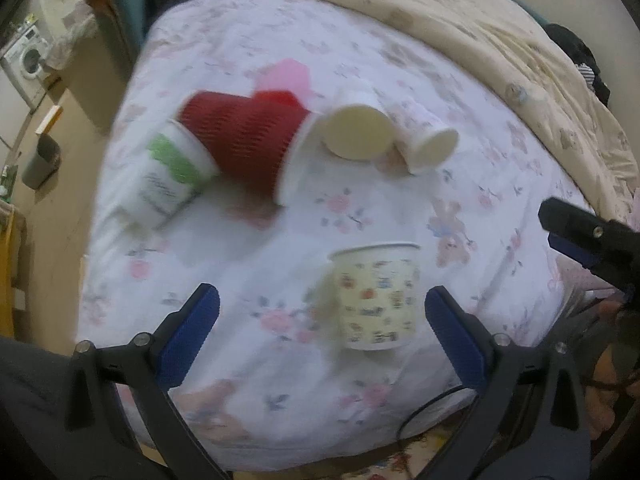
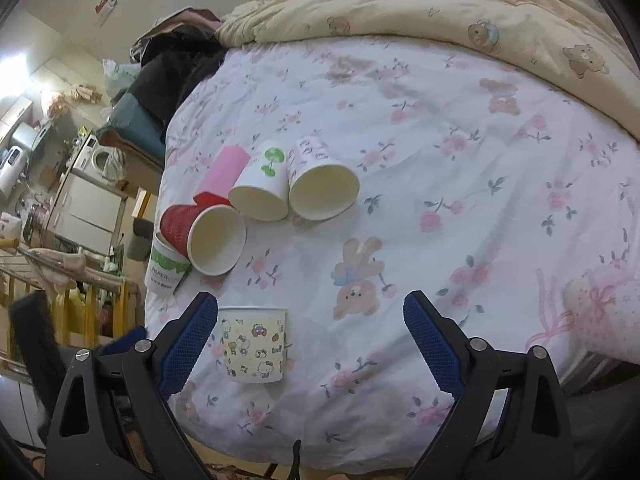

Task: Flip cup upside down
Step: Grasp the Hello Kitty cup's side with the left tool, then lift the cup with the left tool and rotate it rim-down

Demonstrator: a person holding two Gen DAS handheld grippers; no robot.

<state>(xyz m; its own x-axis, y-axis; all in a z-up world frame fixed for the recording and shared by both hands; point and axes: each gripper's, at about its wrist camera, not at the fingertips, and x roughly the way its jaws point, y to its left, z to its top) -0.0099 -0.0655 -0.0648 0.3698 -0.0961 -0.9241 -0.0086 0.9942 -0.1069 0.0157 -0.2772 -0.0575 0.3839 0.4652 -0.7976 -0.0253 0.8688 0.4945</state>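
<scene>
Through my left camera: my left tongs (image 1: pixel 322 316) are spread wide, blue pads apart, nothing between them pinched. Just ahead, nearer my right-hand pad, stands the small cream paper cup printed with little cartoon figures (image 1: pixel 376 296), upright, mouth up, on the white bedsheet with pink flowers and bears (image 1: pixel 480 152). It touches neither pad. Farther ahead lies a heap of tipped cups: a ribbed dark red paper cup (image 1: pixel 244 144) on its side, a white cup with a green band (image 1: pixel 170 172) tucked against its left, a pale pink cup (image 1: pixel 288 74) behind it, and two plain white cups (image 1: pixel 356 132) showing their mouths off to the right. The picture is blurred here, so fine print is lost. At the far right edge I see my other tongs (image 1: pixel 576 232), black with blue pads.

Now my right camera: my right tongs (image 2: pixel 310 312) are gaping too, holding nothing. The cartoon cup (image 2: pixel 254 344) stands upright just inside my left-hand pad (image 2: pixel 188 340), very near it; I cannot tell whether they touch. Well ahead and to the left lie the same tipped cups, red one (image 2: pixel 176 224) included, mouths turned toward me. A cream quilt with teddy bears (image 2: pixel 460 4) is bunched along the far side of the bed.
</scene>
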